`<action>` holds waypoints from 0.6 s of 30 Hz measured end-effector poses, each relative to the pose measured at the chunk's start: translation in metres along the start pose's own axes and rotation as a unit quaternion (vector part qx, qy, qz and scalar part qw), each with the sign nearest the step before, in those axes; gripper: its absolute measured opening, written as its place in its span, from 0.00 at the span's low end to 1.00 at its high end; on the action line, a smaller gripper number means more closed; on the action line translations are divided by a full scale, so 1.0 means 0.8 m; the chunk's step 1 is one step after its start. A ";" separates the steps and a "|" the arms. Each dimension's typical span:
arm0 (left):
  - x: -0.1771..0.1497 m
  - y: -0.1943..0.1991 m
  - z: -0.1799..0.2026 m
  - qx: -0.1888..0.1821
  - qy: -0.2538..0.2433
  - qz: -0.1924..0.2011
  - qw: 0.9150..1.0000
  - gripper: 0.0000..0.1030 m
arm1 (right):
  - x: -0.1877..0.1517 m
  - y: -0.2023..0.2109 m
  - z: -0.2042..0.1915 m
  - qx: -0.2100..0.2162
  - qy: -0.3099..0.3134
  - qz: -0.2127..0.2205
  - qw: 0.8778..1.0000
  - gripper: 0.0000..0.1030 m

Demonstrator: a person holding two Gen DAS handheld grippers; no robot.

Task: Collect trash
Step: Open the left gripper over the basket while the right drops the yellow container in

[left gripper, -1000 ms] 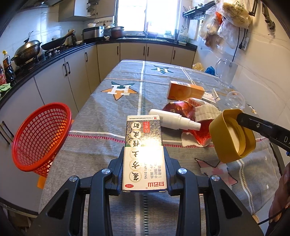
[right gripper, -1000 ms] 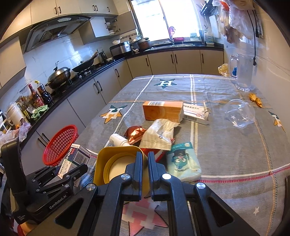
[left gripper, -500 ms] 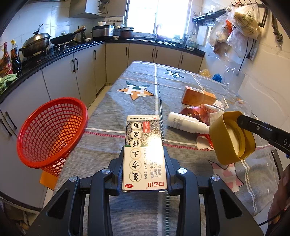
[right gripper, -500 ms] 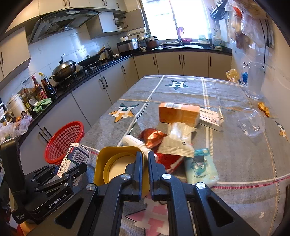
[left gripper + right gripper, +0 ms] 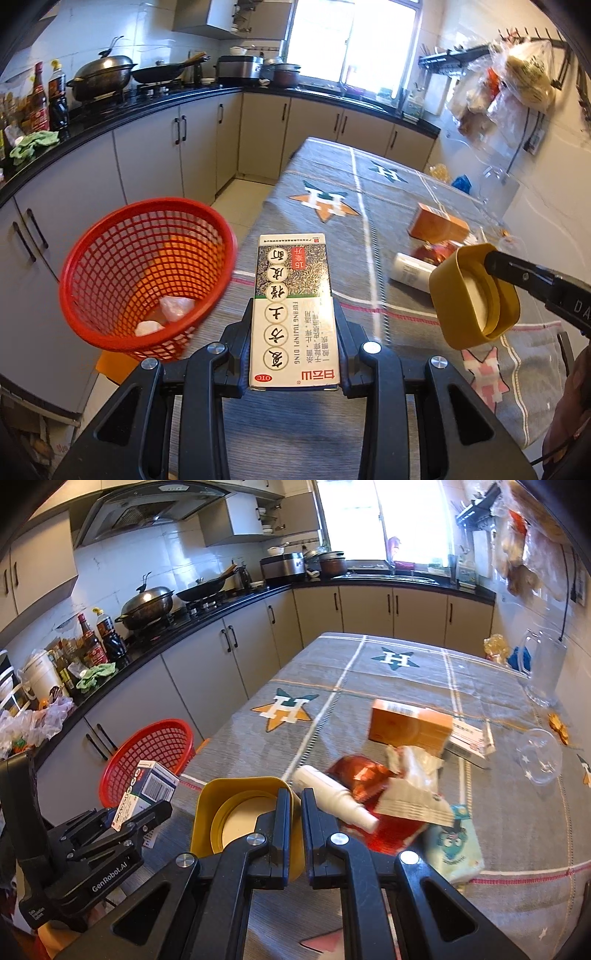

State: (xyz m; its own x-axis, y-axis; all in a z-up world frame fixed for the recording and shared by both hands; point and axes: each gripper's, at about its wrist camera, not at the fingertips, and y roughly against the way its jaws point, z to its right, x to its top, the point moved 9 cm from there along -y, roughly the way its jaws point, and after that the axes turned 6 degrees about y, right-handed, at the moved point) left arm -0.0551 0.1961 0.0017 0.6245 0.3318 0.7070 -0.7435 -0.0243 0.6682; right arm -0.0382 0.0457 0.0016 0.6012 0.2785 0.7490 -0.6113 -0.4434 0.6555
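Carrying two pieces of trash above the near table (image 5: 314, 177) edge, beside the red basket (image 5: 147, 277).
Left gripper (image 5: 293, 343) fingers clamped on a medicine box (image 5: 293, 310); right gripper (image 5: 293, 812) fingers pinched together on the wall of a yellow lid (image 5: 236, 812). Basket holds crumpled white scraps (image 5: 173, 308); other litter lies on the tablecloth.

Two fisheye views, each from a hand-held gripper, look forward and down along its fingers over a kitchen table (image 5: 369, 192) toward the far window. The left view sits near the red basket (image 5: 147, 273) at the table's left edge. Both share the basket (image 5: 155, 753), table (image 5: 369, 686) and counters.
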 end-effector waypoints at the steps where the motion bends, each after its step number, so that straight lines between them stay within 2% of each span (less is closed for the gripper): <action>1: 0.003 0.001 -0.006 0.002 0.003 0.002 1.000 0.32 | 0.002 -0.003 -0.005 0.002 0.004 -0.001 1.000 0.07; 9: 0.028 0.008 -0.056 0.023 0.034 0.023 0.999 0.32 | 0.029 -0.024 -0.045 0.021 0.025 -0.005 0.999 0.07; 18: 0.047 0.007 -0.119 0.051 0.071 0.032 0.996 0.32 | 0.074 -0.058 -0.115 0.043 0.067 -0.002 0.997 0.07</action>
State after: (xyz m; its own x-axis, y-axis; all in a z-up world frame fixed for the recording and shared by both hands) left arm -0.0583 0.2987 0.0098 0.5303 0.4570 0.7141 -0.7482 -0.1437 0.6477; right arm -0.0220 0.1614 0.0243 0.5260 0.3900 0.7558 -0.5586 -0.5117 0.6528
